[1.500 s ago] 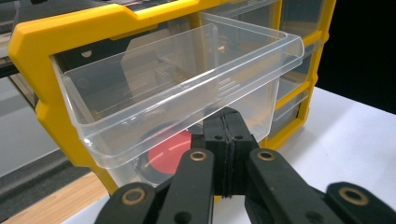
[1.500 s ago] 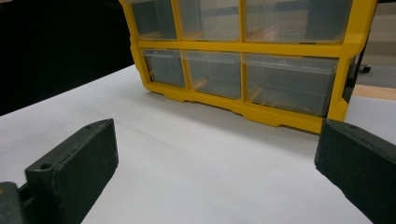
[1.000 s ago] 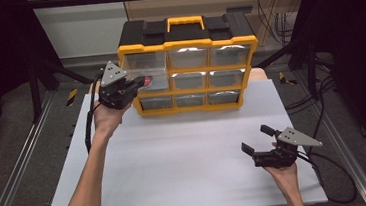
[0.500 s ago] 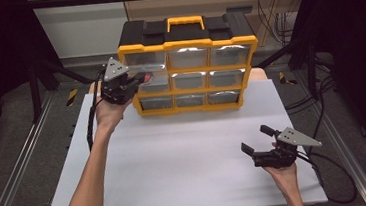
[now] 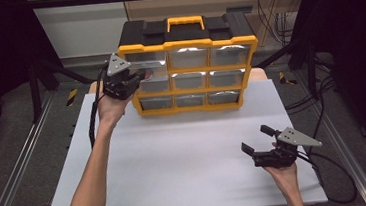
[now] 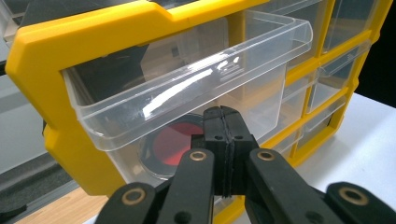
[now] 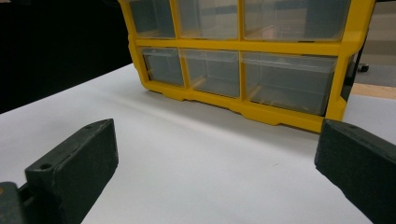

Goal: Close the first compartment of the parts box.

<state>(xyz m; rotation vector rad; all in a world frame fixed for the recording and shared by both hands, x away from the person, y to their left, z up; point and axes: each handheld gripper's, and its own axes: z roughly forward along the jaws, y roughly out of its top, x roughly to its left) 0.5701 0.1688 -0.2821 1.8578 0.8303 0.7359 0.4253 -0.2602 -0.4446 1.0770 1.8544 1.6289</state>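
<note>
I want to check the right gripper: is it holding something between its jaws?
No, the right gripper is open above the bare white table, with nothing between its jaws.

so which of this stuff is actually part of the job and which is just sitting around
In the job:
- left gripper, jaws shut, at the drawer front
- top-left clear drawer, pulled partly out
- yellow drawer organizer
- red and black round thing behind the clear plastic, kind unclear

Just about:
- right gripper, open, apart from the organizer
- other closed drawers
- white table

Organizer (image 5: pixel 187 65) blocks the table's (image 5: pixel 175 154) far edge (front seemingly open).
</note>
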